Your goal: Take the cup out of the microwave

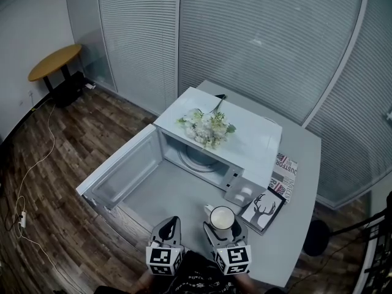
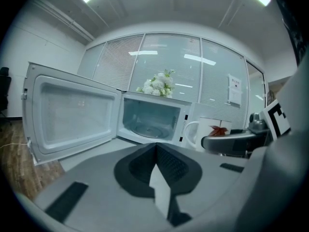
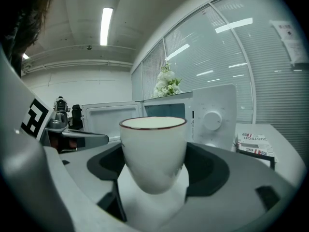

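Note:
A white cup (image 1: 222,217) with a dark red rim is upright between the jaws of my right gripper (image 1: 221,226), which is shut on it just in front of the white microwave (image 1: 251,136). The right gripper view has the cup (image 3: 153,149) filling the middle, with the right gripper (image 3: 153,180) clamped round its lower body. From the left gripper view the cup (image 2: 212,129) shows at the right, handle toward the oven. The microwave door (image 1: 119,173) hangs wide open to the left and the cavity (image 2: 147,122) holds only its glass turntable. My left gripper (image 1: 170,223) is shut and holds nothing, beside the right one.
A bunch of white flowers (image 1: 206,126) lies on top of the microwave. A deer-print card (image 1: 264,208) and a magazine (image 1: 285,170) lie on the grey table (image 1: 300,237) to the right. A round wooden table (image 1: 55,62) and a cable (image 1: 37,158) are off to the left.

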`<state>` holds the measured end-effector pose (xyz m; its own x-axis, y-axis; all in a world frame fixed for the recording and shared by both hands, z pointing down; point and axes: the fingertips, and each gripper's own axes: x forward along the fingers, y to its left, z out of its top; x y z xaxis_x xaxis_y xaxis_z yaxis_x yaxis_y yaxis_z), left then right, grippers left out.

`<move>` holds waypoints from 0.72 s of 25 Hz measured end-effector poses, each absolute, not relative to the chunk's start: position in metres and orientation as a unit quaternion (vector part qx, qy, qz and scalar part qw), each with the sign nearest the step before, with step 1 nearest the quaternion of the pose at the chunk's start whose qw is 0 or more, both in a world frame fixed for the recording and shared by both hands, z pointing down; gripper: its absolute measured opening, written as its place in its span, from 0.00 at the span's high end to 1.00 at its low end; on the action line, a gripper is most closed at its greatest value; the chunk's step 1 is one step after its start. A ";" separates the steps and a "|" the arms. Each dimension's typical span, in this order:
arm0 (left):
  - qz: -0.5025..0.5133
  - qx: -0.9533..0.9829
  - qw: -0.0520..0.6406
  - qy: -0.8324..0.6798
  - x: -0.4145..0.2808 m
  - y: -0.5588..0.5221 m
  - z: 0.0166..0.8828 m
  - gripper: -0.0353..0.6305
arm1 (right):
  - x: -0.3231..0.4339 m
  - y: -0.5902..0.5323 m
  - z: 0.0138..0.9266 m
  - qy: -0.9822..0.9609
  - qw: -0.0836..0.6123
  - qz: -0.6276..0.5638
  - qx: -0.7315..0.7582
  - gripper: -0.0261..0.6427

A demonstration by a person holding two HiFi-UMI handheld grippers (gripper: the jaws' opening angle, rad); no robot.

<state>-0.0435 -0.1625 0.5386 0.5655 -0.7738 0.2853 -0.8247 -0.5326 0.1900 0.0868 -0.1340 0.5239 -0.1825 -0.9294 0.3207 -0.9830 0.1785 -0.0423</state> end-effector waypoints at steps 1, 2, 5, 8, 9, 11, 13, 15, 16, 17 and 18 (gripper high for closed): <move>0.084 0.871 0.153 -0.459 -0.044 -0.163 0.539 0.94 | 0.088 -0.135 0.524 -0.759 0.113 0.119 0.630 0.39; 0.084 0.871 0.152 -0.460 -0.044 -0.163 0.538 0.94 | 0.088 -0.136 0.523 -0.759 0.115 0.118 0.630 0.39; 0.085 0.871 0.149 -0.461 -0.046 -0.164 0.537 0.94 | 0.089 -0.136 0.524 -0.757 0.114 0.119 0.632 0.39; 0.087 0.871 0.144 -0.462 -0.048 -0.166 0.536 0.94 | 0.090 -0.137 0.523 -0.755 0.108 0.120 0.636 0.39; 0.088 0.871 0.144 -0.462 -0.048 -0.166 0.536 0.94 | 0.090 -0.137 0.522 -0.755 0.106 0.119 0.636 0.39; 0.090 0.870 0.144 -0.463 -0.049 -0.166 0.537 0.94 | 0.089 -0.139 0.521 -0.756 0.106 0.117 0.635 0.39; 0.091 0.870 0.142 -0.463 -0.050 -0.166 0.538 0.94 | 0.088 -0.139 0.520 -0.757 0.106 0.115 0.635 0.39; 0.092 0.871 0.140 -0.461 -0.050 -0.167 0.537 0.94 | 0.087 -0.141 0.518 -0.757 0.104 0.115 0.635 0.39; 0.091 0.872 0.139 -0.461 -0.050 -0.167 0.536 0.94 | 0.087 -0.141 0.517 -0.757 0.102 0.115 0.635 0.39; 0.090 0.872 0.137 -0.461 -0.050 -0.168 0.535 0.94 | 0.087 -0.142 0.517 -0.757 0.101 0.115 0.635 0.39; 0.090 0.872 0.136 -0.462 -0.051 -0.169 0.534 0.94 | 0.086 -0.143 0.516 -0.758 0.100 0.115 0.634 0.39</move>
